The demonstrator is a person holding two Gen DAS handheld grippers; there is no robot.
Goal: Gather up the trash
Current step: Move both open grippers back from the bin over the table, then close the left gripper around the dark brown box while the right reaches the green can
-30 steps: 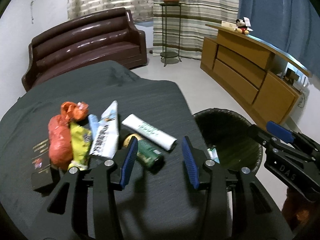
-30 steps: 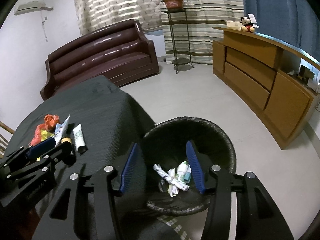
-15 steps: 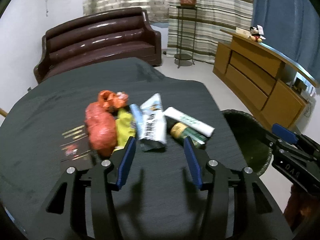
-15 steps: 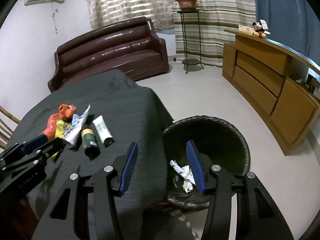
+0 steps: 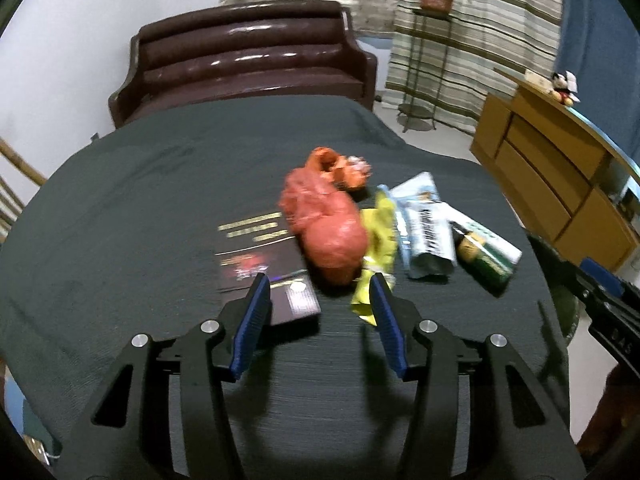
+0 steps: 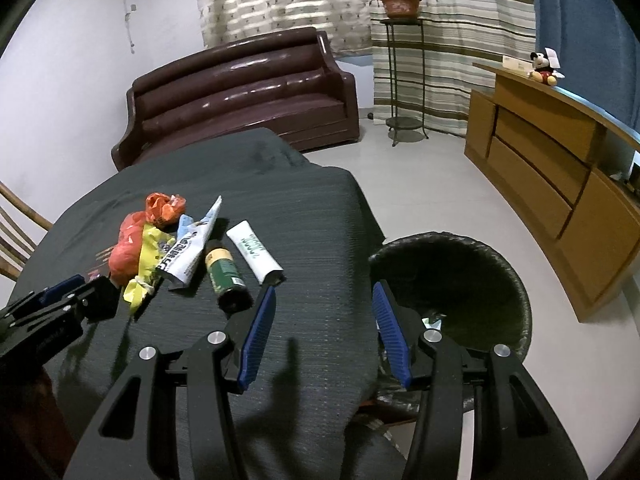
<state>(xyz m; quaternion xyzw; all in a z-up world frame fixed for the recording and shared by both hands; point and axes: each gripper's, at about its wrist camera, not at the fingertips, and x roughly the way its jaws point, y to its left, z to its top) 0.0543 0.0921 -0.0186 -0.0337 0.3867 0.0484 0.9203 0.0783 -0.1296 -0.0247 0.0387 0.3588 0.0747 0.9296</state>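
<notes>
Trash lies in a row on the dark table (image 5: pixel 120 208): a red crumpled bag (image 5: pixel 328 228), a yellow wrapper (image 5: pixel 378 256), a white-blue pouch (image 5: pixel 426 228), a green bottle (image 6: pixel 226 276) and a white tube (image 6: pixel 254 250). A black booklet (image 5: pixel 260 264) lies left of the bag. My left gripper (image 5: pixel 320 300) is open and empty, just short of the red bag. My right gripper (image 6: pixel 324 304) is open and empty over the table's right edge, beside the black bin (image 6: pixel 472 280).
A brown sofa (image 5: pixel 248 64) stands beyond the table. A wooden sideboard (image 6: pixel 560 168) with a toy lines the right wall. A plant stand (image 6: pixel 400 76) is by the curtains. A chair back (image 6: pixel 16 232) is at the left.
My left gripper has swung left from the bottle and tube toward the red bag. My right gripper has moved from above the bin leftward over the table edge.
</notes>
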